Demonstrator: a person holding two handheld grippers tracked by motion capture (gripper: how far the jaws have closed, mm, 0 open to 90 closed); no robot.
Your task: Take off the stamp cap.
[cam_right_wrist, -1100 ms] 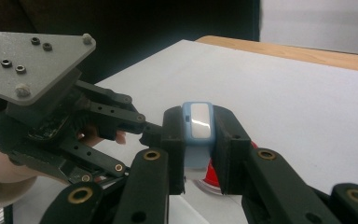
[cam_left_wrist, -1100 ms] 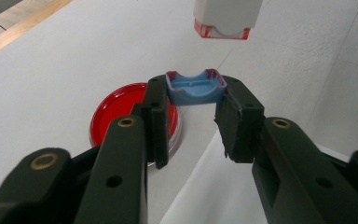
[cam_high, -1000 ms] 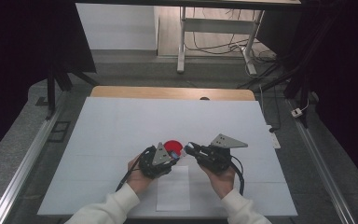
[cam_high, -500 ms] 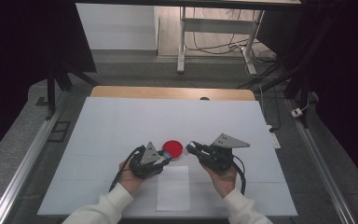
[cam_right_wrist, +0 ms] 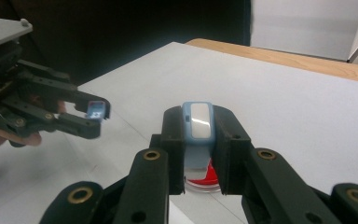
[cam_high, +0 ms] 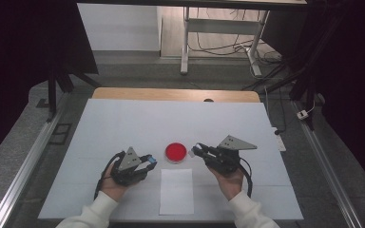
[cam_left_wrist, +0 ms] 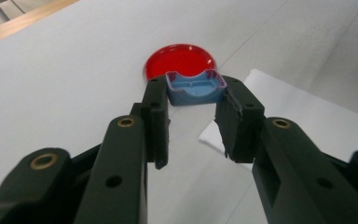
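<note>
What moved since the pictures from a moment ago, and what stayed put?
The left gripper slid left, away from the red dish and the right gripper, carrying its small blue cap along. The right gripper stayed in place, shut on its blue piece. The dish and the white paper did not move.

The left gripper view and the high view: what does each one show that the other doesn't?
Left gripper view alone: the blue cap is hollow, with a raised rim, pinched between the claw's pads. High view alone: both hands, the right claw, the wooden table edge, the floor beyond. Shared: the red dish, the white paper, the left claw.
</note>
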